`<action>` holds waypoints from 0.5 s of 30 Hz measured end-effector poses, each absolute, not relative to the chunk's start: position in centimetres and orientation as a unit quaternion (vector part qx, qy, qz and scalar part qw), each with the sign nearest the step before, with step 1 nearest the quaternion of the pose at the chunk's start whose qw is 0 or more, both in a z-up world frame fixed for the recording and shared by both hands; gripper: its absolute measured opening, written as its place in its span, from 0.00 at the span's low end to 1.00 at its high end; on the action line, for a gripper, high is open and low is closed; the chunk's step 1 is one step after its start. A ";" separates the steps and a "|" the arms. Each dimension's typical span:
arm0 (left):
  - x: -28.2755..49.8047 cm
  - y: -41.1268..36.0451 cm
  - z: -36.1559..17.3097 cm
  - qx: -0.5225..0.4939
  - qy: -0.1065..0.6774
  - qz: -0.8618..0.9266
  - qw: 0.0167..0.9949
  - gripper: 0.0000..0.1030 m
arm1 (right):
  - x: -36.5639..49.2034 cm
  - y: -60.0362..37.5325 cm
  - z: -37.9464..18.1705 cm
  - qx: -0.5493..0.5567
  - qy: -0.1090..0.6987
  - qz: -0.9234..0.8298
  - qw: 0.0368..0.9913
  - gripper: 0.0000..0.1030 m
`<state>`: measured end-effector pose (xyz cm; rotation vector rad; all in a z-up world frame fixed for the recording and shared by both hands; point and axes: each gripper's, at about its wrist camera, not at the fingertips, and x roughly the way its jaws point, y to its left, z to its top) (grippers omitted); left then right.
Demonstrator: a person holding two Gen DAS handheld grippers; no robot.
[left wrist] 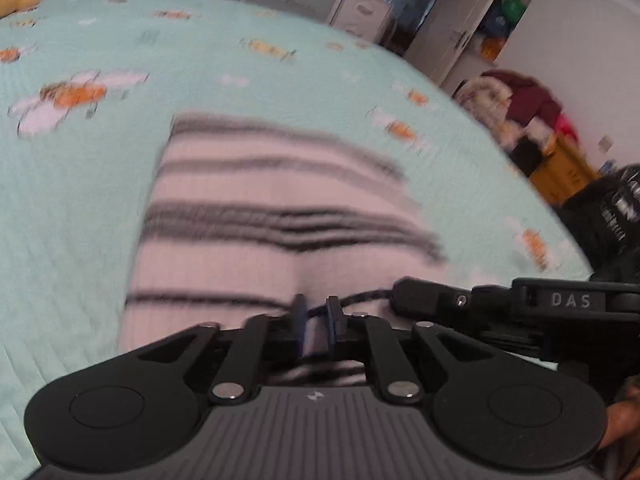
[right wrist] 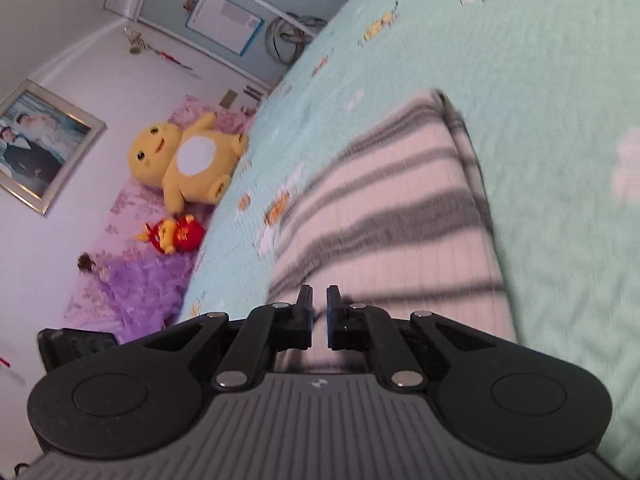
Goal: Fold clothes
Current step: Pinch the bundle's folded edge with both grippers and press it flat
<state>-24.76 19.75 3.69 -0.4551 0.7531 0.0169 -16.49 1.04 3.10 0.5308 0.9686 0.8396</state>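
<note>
Nearest, the left gripper (left wrist: 316,312) has its jaws drawn nearly together, with a thin sliver of space between the blue pads. They sit at the near edge of the striped garment (left wrist: 256,220), though motion blur keeps me from telling whether cloth is pinched there. Just beside it on the right lies the right gripper (left wrist: 520,308), its black body crossing the corner of the left view. In its own view the right gripper (right wrist: 319,312) shows the same narrow gap over the garment's near edge, and again I cannot tell if it holds fabric. The white, grey-banded garment (right wrist: 400,216) lies folded on the mint bedspread (left wrist: 80,208). A yellow plush toy (right wrist: 184,160) and a small red doll (right wrist: 174,234) sit by the wall.
</note>
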 end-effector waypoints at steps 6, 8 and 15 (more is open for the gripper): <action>-24.5 19.6 5.0 -0.202 0.375 0.012 0.905 0.07 | -19.0 -0.2 3.0 0.240 0.447 0.390 0.768 0.00; -25.5 19.8 6.3 -0.214 0.370 0.019 0.904 0.07 | -19.5 -0.6 2.8 0.244 0.449 0.390 0.766 0.00; -28.6 19.2 4.9 -0.197 0.383 -0.003 0.903 0.09 | -21.5 -2.3 2.2 0.257 0.454 0.389 0.759 0.07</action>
